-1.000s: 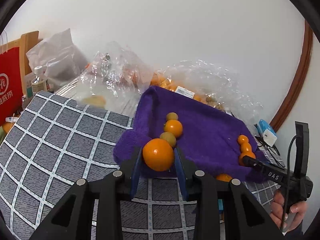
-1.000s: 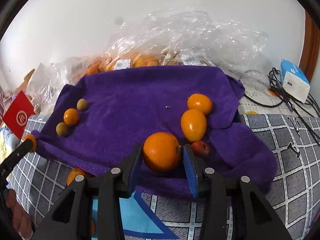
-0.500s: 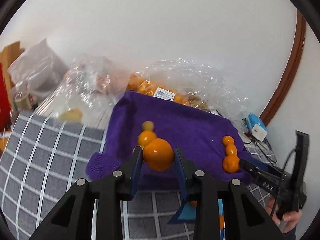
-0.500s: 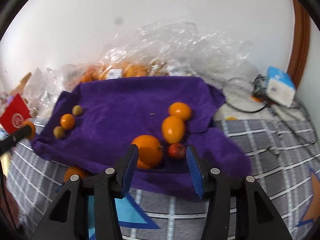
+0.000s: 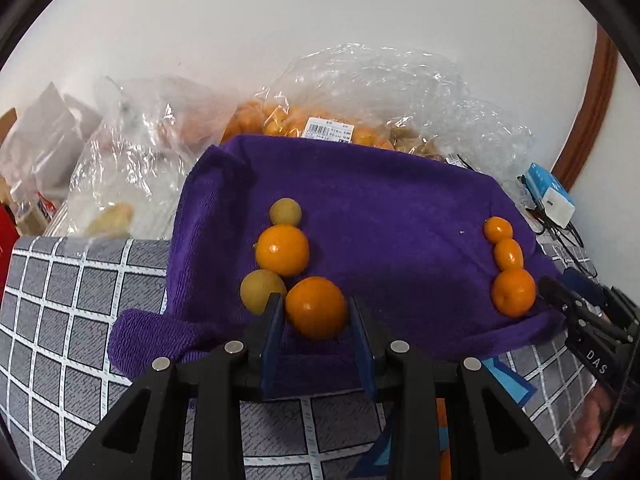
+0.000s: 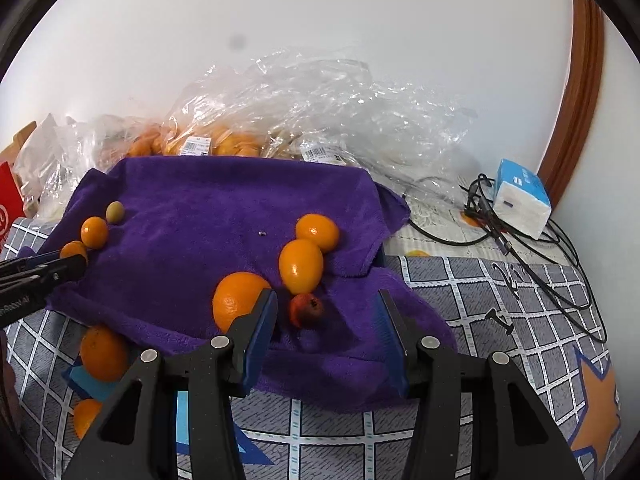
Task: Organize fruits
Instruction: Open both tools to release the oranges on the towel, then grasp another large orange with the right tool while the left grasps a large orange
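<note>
A purple towel (image 5: 384, 208) lies on the checked mat and also shows in the right wrist view (image 6: 200, 200). My left gripper (image 5: 316, 312) is shut on an orange (image 5: 316, 307) low over the towel's near left edge, beside a greenish fruit (image 5: 262, 291), another orange (image 5: 282, 249) and a second greenish fruit (image 5: 285, 211). My right gripper (image 6: 326, 308) is open and empty over the towel's near right part. An orange (image 6: 237, 300) lies on the towel just left of its left finger. A small red fruit (image 6: 306, 309) lies between the fingers, with two more oranges (image 6: 301, 266) (image 6: 317, 232) behind.
Clear plastic bags (image 6: 320, 112) with more fruit stand behind the towel by the wall. Two oranges (image 6: 103, 354) lie on the mat (image 6: 500, 280) at the near left. A blue-white tissue pack (image 6: 520, 204) and black cables (image 6: 520, 248) lie at the right. A red bag (image 6: 8, 208) is far left.
My right gripper opened, left its orange on the towel and pulled back to the right. My left gripper carried its orange forward and down over the towel's left row.
</note>
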Tool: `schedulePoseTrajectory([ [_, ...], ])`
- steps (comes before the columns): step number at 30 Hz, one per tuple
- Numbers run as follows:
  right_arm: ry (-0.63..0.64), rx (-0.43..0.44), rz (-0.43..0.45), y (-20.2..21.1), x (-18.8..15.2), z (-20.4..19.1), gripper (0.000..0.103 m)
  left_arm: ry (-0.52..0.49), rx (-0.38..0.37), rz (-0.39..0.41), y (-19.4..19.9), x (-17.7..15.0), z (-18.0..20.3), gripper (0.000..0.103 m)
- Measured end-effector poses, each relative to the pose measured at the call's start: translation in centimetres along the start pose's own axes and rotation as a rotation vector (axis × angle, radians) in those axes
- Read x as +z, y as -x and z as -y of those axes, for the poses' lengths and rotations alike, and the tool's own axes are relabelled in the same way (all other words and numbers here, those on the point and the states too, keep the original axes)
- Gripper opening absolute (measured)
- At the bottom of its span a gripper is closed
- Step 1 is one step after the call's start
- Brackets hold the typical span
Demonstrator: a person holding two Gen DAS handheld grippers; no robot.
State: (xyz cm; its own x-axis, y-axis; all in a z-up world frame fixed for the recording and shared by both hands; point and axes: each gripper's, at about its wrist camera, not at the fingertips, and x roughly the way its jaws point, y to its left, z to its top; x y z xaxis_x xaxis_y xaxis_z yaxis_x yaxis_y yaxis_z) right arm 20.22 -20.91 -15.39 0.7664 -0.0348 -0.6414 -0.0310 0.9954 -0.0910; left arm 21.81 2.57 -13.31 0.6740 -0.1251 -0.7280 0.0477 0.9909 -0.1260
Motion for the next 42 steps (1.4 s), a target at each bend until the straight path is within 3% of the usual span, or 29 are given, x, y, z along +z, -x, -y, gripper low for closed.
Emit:
schedulePoseTrajectory([
  [4,-0.004,0.012,-0.009,-0.3,-0.1,-0.2,0.049,-0.050,0.002,0.025,0.2,-0.5,0.4,0.040],
  [8,-0.036,0.090,-0.010,0.0,-0.1,0.4,0.049,-0.058,0.024,0.063,0.5,-0.8,0.6,0.042],
  [19,-0.089,0.073,-0.004,2.6,-0.3,0.8,0.049,0.090,-0.002,0.261,4.0,-0.2,-1.8,0.047],
  [24,-0.042,0.044,0.003,4.9,-1.2,-0.5,0.048,0.132,-0.056,0.274,5.2,0.3,-2.8,0.047],
  [26,-0.075,0.092,-0.018,5.4,-1.5,-0.5,0.048,0.100,-0.035,0.311,5.7,0.6,-2.9,0.047],
  [29,-0.138,0.173,-0.106,5.6,-1.8,-0.7,0.045,0.091,0.032,0.250,6.0,1.1,-3.9,0.047],
  [32,-0.088,0.200,-0.083,6.9,-2.6,-2.2,0.047,0.130,-0.023,0.189,7.3,0.3,-6.2,0.050],
  [35,-0.023,0.185,-0.074,7.2,-3.9,-4.4,0.048,0.093,0.010,0.151,8.4,-1.7,-7.5,0.052],
  [42,0.008,0.272,-0.113,6.5,-6.0,-7.9,0.048,0.089,0.031,0.036,7.4,-5.3,-9.0,0.052],
])
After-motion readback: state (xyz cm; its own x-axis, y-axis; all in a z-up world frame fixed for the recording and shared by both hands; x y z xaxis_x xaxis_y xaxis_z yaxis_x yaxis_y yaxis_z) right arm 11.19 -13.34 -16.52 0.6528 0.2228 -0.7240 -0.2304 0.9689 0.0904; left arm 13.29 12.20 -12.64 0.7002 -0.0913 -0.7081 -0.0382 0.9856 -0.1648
